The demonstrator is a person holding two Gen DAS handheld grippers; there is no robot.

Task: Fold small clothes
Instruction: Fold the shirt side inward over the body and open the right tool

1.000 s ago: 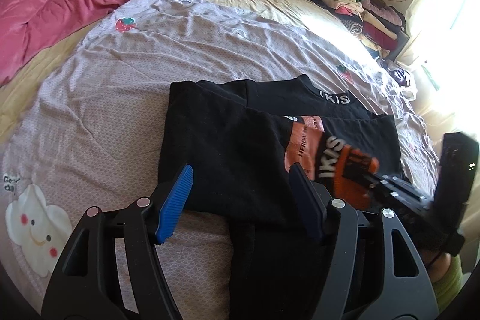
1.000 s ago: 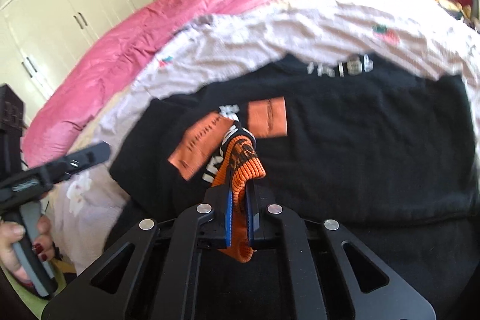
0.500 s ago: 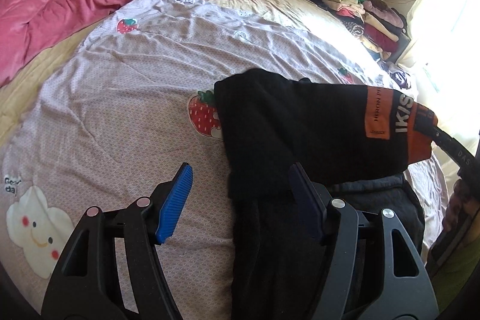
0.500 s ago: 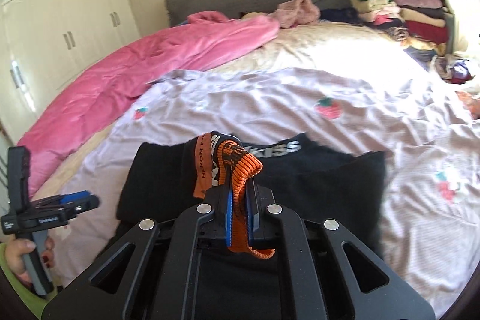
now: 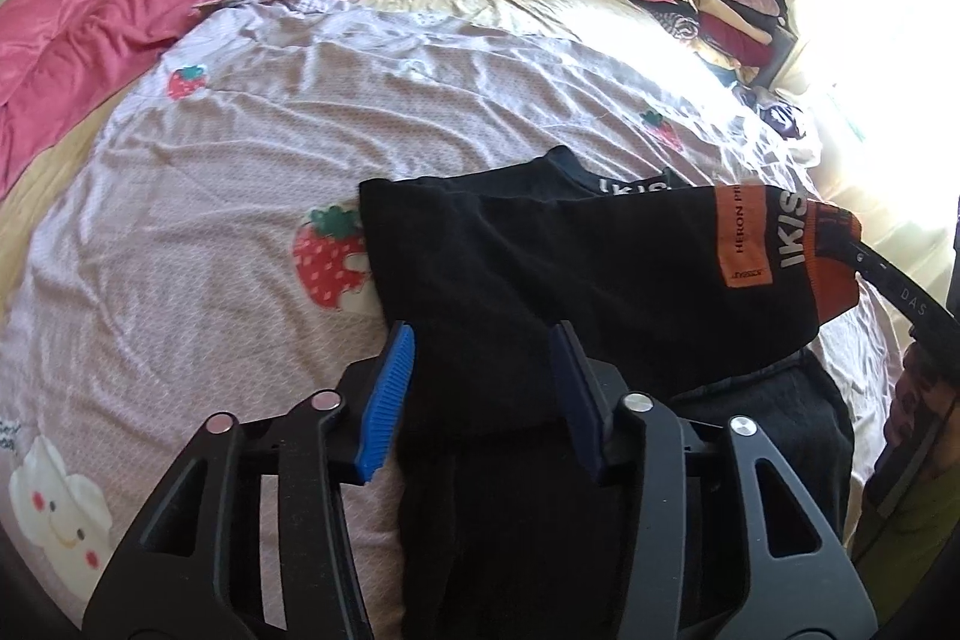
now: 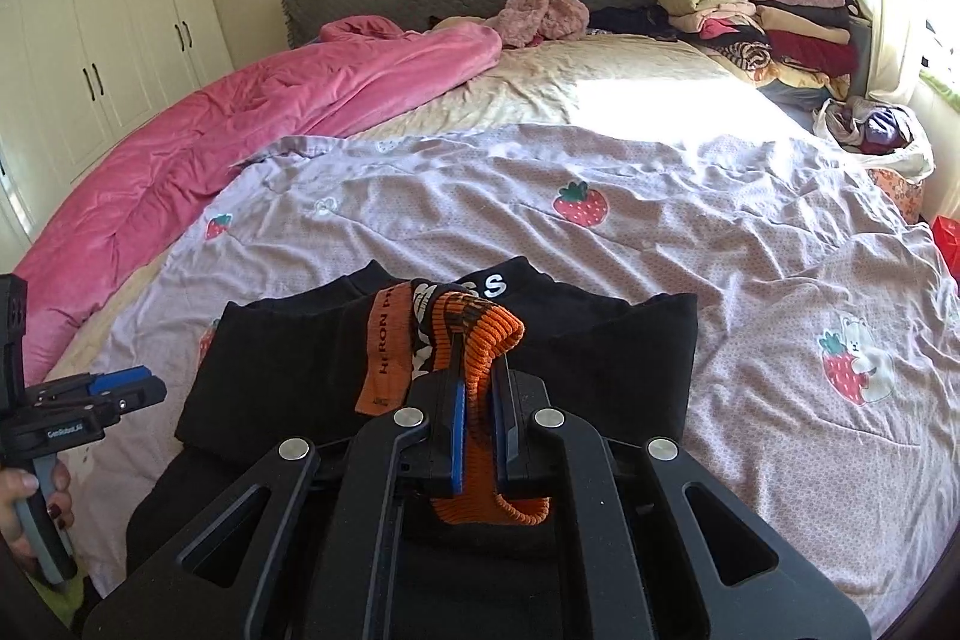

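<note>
1. Sweatshirt (image 5: pixel 540 268), black with an orange cuff (image 6: pixel 480 334), lies near the foot edge of the bed on the strawberry-print sheet (image 5: pixel 240 160). A second ago its sleeve lay folded across the chest with the cuff resting on the body; now that sleeve is lifted and stretched out toward the bed's right edge.

2. Right gripper (image 6: pixel 477 418) has its fingers pressed together on the orange cuff, the knit bunched up above them and hanging below. It has carried the cuff up and away from the body, so the fold that was there has been undone.

3. Left gripper (image 5: pixel 480 388) has its blue pads spread wide, one on each side of the lower part of the garment. They pinch nothing, and whether either pad touches the cloth I cannot tell. It has barely moved across the second.

4. With the sleeve pulled off, a strawberry on the sheet just beside the garment's left side has come into view, and the white lettering at the collar (image 5: pixel 636 189) shows again.

5. My judgement: the fold is early and is being redone. The sleeve probably needs laying back flatter and straighter, with the left gripper free to pin or smooth the body.

6. Risk: pulling on the cuff alone could drag the whole body sideways and rumple it.
</note>
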